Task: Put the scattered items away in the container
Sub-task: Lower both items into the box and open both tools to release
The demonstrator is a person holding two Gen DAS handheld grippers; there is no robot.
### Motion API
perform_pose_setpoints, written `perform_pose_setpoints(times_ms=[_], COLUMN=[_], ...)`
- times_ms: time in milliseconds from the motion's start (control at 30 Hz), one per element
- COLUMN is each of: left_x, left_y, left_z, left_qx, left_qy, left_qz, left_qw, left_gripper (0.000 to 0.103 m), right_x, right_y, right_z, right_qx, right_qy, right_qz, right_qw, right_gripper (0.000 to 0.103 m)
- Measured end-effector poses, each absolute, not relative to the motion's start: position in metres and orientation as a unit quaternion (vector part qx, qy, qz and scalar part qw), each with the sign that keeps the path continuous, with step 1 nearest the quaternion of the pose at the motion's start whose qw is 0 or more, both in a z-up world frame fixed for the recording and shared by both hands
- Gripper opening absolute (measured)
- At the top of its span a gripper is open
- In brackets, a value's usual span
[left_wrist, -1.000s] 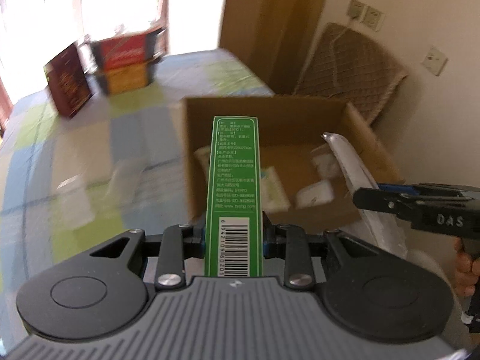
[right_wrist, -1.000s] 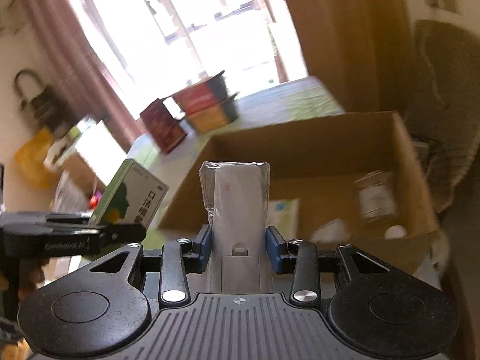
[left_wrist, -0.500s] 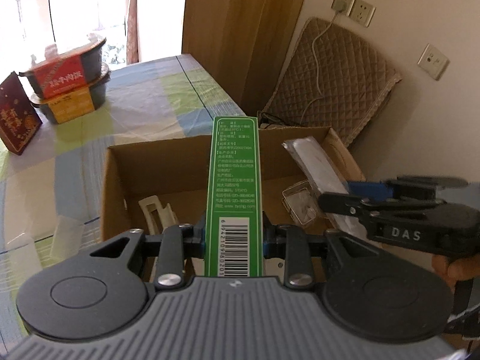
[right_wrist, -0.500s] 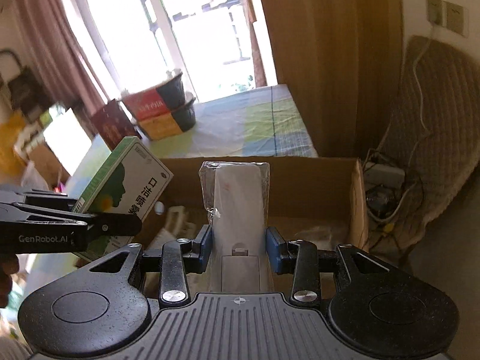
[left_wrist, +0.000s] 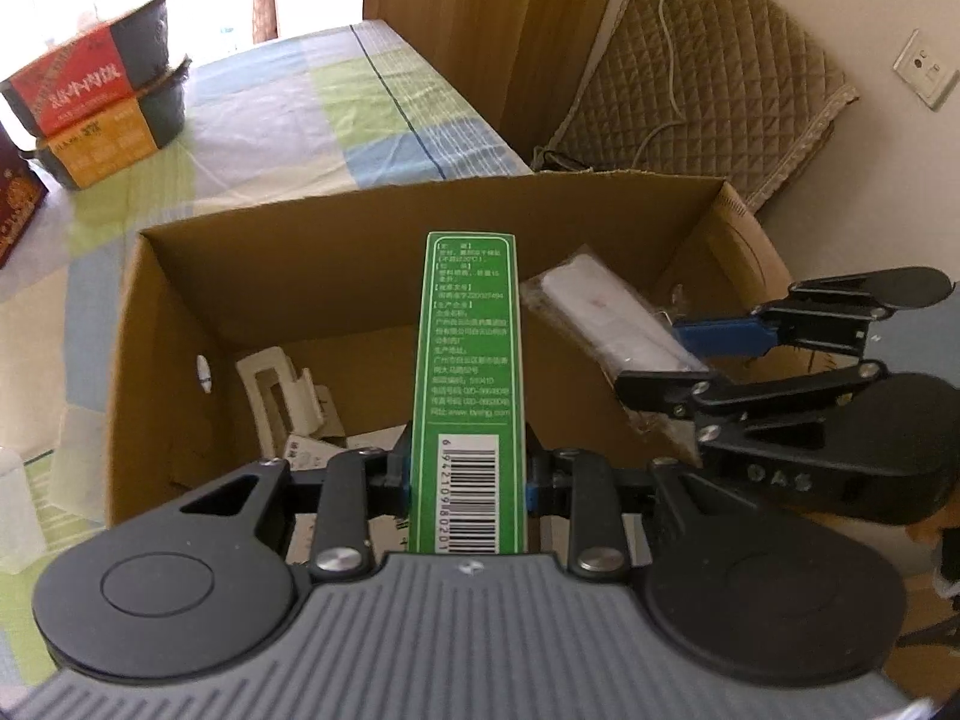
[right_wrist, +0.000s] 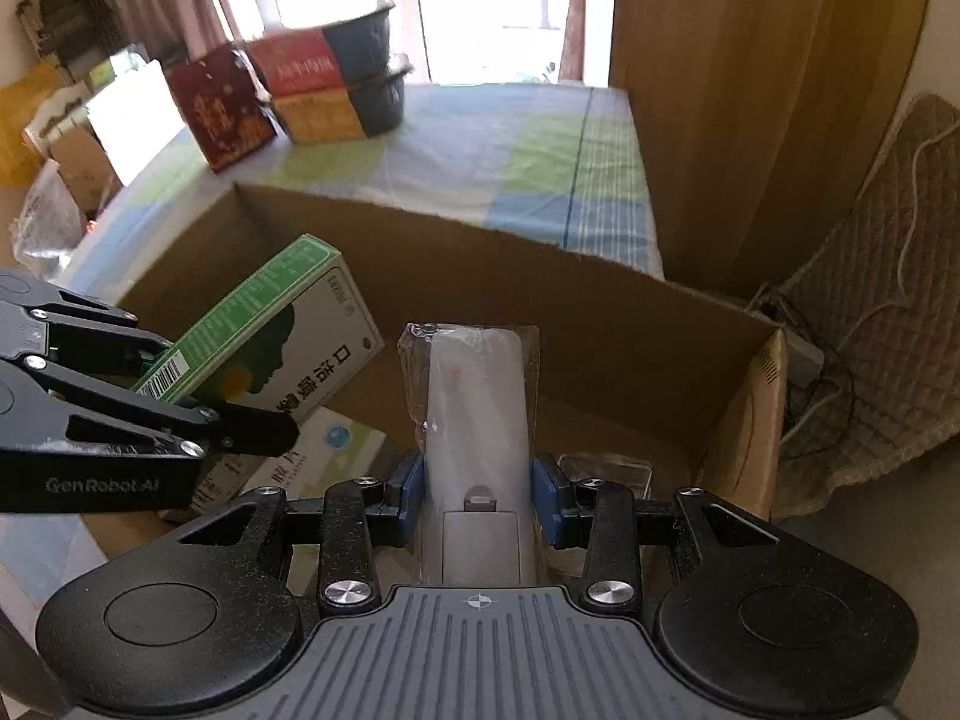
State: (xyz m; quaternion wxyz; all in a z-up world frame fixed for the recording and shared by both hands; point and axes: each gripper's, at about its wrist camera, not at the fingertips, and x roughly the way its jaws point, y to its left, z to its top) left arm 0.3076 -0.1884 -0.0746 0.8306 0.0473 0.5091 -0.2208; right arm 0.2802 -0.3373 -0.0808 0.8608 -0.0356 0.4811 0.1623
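With several small packs already lying in the cardboard box [left_wrist: 180, 312], the left tongs [left_wrist: 467, 480] clamp a green carton [left_wrist: 470, 360] and the right tongs [right_wrist: 478, 483] a wrapped white remote [right_wrist: 474, 396], both mid-frame above its opening, unreleased.

The cardboard box [left_wrist: 180, 312] is open on top, so entry from above is free. On its floor, a white plastic piece [left_wrist: 279, 384] and paper packets [right_wrist: 324, 450] crowd the left side; a clear case [right_wrist: 606, 471] lies near the right wall. Bare floor shows along the far wall.
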Motion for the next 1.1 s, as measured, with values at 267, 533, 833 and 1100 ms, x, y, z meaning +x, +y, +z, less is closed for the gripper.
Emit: perform_pose_setpoints(times_ms=[267, 533, 833, 1100], left_x=[0.318, 0.326, 0.323, 0.309], left_y=[-0.202, -0.207, -0.198, -0.189], left_z=[-0.093, -0.103, -0.094, -0.075], left_qx=[0.021, -0.023, 0.018, 0.029], left_qy=[0.531, 0.547, 0.532, 0.511], left_qz=[-0.224, -0.218, -0.199, -0.208], left_qw=[0.817, 0.808, 0.823, 0.833], left_gripper=[0.025, 0.026, 0.051, 0.06], right_x=[0.296, 0.295, 0.278, 0.255], right_y=[-0.34, -0.342, -0.331, -0.321], right_z=[-0.097, -0.098, -0.086, -0.062], right_qx=[-0.032, -0.034, -0.047, -0.055], right_qy=[0.511, 0.511, 0.505, 0.475], right_qz=[0.126, 0.105, 0.133, 0.138], right_qw=[0.85, 0.852, 0.852, 0.868], right_gripper=[0.041, 0.047, 0.079, 0.094])
